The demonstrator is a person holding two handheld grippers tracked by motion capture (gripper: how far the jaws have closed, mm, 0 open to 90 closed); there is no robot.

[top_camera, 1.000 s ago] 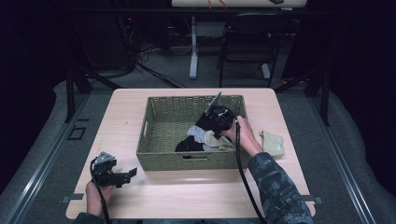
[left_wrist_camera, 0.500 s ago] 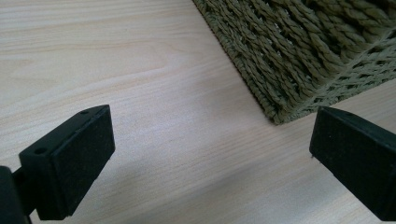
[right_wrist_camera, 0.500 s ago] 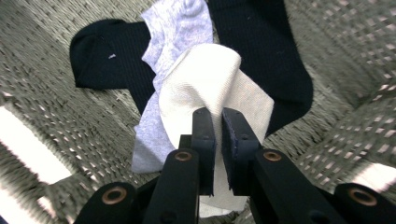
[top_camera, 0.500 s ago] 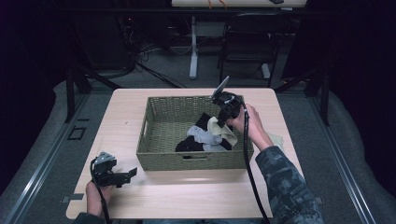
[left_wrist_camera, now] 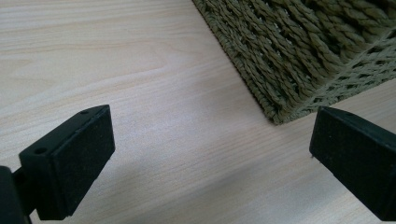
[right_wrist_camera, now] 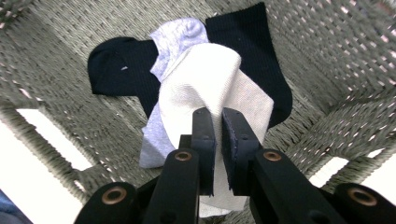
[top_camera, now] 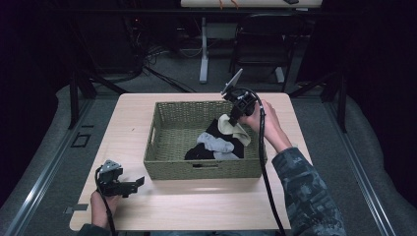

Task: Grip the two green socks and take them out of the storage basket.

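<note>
A pale wooden table [top_camera: 162, 209] carries a woven green basket [top_camera: 167, 142], set centrally and slightly nearer the far edge. The left gripper [top_camera: 129, 185] sits near the table's front left corner, apparently resting on the wood, though contact is hard to confirm.

We cannot see all of the flat black sock [right_wrist_camera: 261, 60]: the cream ribbed sock [right_wrist_camera: 205, 88] and the pale grey sock [right_wrist_camera: 175, 39] cover its middle. The olive woven wicker basket [left_wrist_camera: 299, 51] runs off the left gripper view's top edge.
</note>
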